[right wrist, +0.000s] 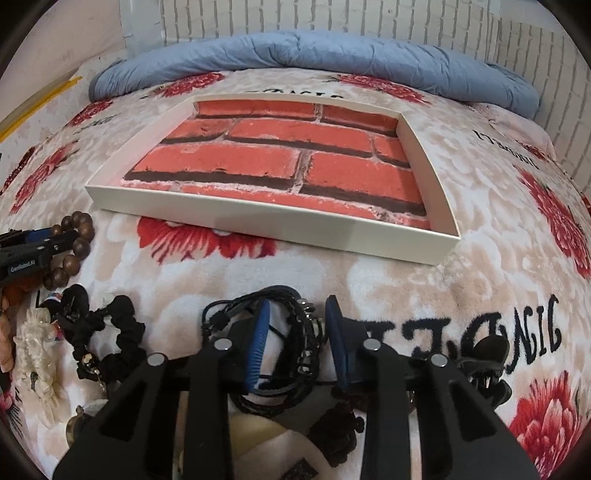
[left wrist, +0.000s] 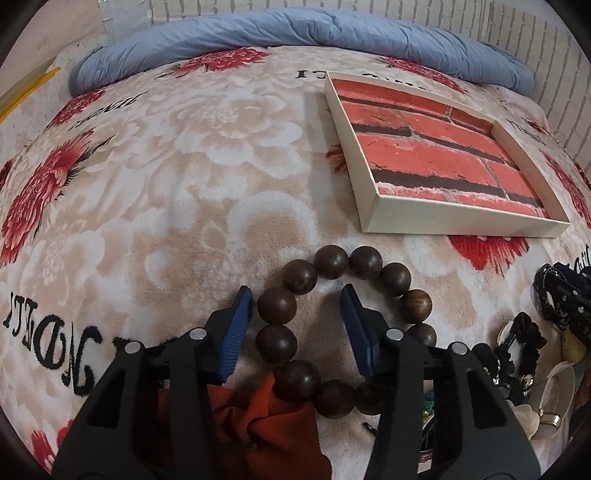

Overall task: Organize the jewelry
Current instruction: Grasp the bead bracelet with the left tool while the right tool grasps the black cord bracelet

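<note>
Left wrist view: the white tray (left wrist: 373,184) with brick-print floor lay ahead and right, its near wall well apart from the fingers; bare floral blanket (left wrist: 184,177) stretched open to the left. A rolled blue duvet (left wrist: 295,33) ran along the far edge below a white brick wall (left wrist: 517,29). The left gripper (left wrist: 297,325) stood open, its left pad outside the wooden bead bracelet (left wrist: 369,264) and its right pad inside the ring, the left run of beads between them.

Right wrist view: the tray (right wrist: 258,218) sat straight ahead, blanket free to the right. The right gripper (right wrist: 297,339) was parted astride black cord bracelets (right wrist: 291,295), not clamped. A black scrunchie (right wrist: 122,325) lay left.
</note>
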Demonstrator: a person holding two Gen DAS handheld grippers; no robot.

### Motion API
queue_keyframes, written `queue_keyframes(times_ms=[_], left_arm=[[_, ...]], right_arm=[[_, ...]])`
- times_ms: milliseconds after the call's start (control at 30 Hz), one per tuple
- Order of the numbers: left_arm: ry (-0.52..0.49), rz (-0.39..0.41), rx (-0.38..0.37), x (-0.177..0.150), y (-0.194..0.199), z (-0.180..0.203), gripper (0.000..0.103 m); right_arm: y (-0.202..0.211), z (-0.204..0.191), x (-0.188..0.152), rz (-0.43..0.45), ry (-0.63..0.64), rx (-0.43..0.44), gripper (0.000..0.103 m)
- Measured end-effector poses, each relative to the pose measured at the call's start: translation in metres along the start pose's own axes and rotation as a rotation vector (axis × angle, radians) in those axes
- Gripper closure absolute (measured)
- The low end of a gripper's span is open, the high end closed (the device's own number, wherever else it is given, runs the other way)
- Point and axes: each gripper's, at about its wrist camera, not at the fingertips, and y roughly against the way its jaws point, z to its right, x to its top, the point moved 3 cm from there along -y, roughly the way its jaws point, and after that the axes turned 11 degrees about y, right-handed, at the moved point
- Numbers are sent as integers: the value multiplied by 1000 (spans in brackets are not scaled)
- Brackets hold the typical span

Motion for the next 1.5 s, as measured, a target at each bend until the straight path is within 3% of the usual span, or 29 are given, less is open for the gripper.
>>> queue_keyframes(times_ms=[133, 267, 467, 700, 1067, 1500], left_arm=[[-2, 6, -1, 1, -1, 1, 59], [0, 20, 9, 2, 1, 0, 77], [5, 30, -4, 1, 6, -2, 85], [10, 95, -46, 4, 31, 2, 85], [-62, 211, -68, 23, 84, 34, 85], [-72, 237, -152, 90, 97, 91, 85]], right_arm=[[-6, 7, -1, -16, -48, 49, 73], [-7, 11, -3, -10, -80, 74, 85], [-1, 11, -1, 4, -66, 69, 87], [17, 20, 8, 49, -54, 46, 87], [46, 35, 41, 115, -46, 45, 87], [40, 74, 112, 161, -84, 14, 87]])
